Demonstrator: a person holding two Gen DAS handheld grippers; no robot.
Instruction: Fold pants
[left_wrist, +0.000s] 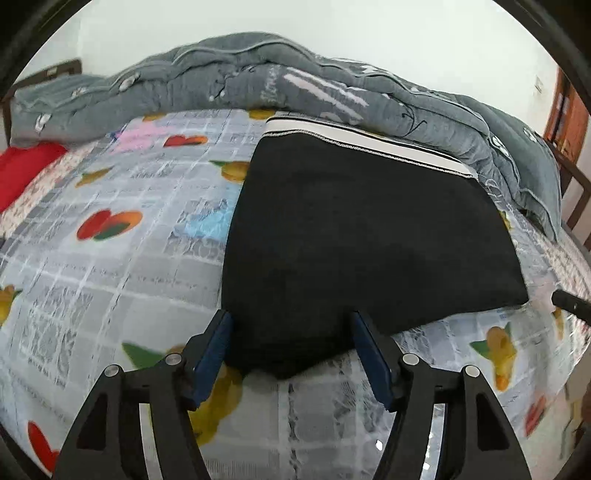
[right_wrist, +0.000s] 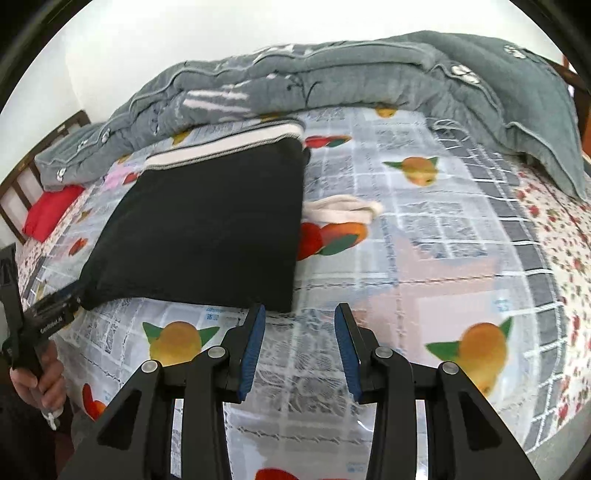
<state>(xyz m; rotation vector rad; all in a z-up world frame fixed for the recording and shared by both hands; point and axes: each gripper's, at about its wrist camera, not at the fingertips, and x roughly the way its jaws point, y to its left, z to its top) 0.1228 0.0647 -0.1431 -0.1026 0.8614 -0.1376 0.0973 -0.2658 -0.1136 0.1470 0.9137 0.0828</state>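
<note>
Black pants with a white-striped waistband lie folded flat on the bed; they also show in the right wrist view. My left gripper is open, its jaws straddling the near corner of the pants without closing on it. My right gripper is open and empty, hovering just right of the pants' near right corner, over the bedsheet. The left gripper also shows at the left edge of the right wrist view, held by a hand. The right gripper's tip shows at the right edge of the left wrist view.
A fruit-print sheet covers the bed. A grey quilt is bunched along the far side. A red pillow lies at far left. A white drawstring lies right of the pants. A wooden bed frame borders the bed.
</note>
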